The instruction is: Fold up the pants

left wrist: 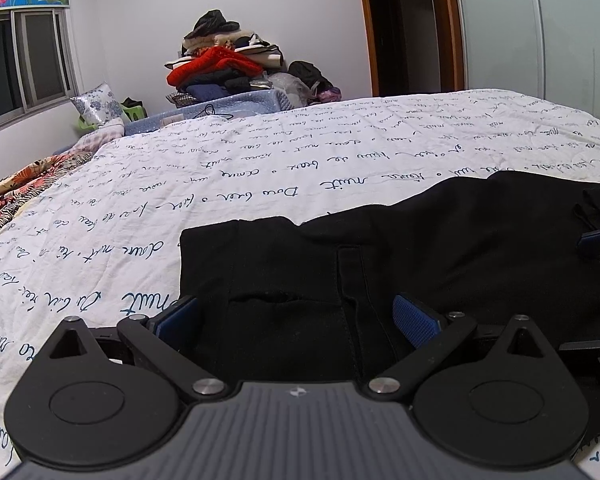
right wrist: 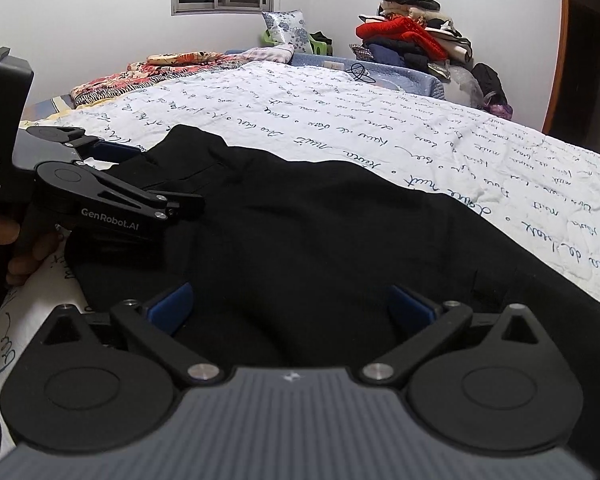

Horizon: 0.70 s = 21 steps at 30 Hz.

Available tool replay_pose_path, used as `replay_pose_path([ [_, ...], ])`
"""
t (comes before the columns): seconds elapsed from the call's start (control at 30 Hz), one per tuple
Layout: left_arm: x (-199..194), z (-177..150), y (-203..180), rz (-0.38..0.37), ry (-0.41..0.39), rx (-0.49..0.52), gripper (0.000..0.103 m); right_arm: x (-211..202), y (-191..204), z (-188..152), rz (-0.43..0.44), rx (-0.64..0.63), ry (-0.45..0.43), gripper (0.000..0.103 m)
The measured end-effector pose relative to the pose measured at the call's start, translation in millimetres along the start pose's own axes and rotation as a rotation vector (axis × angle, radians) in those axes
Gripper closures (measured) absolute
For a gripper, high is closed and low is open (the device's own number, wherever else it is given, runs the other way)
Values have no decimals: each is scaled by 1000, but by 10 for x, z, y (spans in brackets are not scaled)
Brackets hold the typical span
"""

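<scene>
Two sets of tongs at the near edge of black pants [left wrist: 380, 248], spread flat on the bed [left wrist: 260, 152] for folding. Left tongs [left wrist: 296, 316] spread wide over the pocket end, pinching nothing. Right tongs [right wrist: 290, 304] likewise fully spread, cloth between but ungripped, probably lined up for a fresh hold

The bed [left wrist: 260, 152] wears a white quilt with blue handwriting. Black pants [left wrist: 380, 248] lie spread at six o'clock, a floral blanket [left wrist: 28, 184] bunched at nine, a blue tray [left wrist: 236, 106] at twelve.
</scene>
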<state>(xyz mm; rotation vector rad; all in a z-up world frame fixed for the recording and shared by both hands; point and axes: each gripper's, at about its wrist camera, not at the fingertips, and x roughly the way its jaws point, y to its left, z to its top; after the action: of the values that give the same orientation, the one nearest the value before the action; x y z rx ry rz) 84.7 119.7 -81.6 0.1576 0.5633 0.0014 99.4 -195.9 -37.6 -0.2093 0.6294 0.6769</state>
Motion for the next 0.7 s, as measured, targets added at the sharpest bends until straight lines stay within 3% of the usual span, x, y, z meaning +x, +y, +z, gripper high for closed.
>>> replay_pose_path([
  [0.3, -305, 24, 294, -30, 0, -118, 0, 4, 1, 9, -17, -15, -6, 0],
  [0.5, -405, -22, 611, -59, 80, -232, 0, -60, 31, 18, -47, -39, -33, 0],
  [0.6, -389, -52, 756, -83, 132, -308, 0, -177, 179, 30, -96, -109, -85, 0],
  [0.7, -344, -74, 851, -89, 193, -380, 0, -310, 401, 81, -72, -202, -133, 0],
])
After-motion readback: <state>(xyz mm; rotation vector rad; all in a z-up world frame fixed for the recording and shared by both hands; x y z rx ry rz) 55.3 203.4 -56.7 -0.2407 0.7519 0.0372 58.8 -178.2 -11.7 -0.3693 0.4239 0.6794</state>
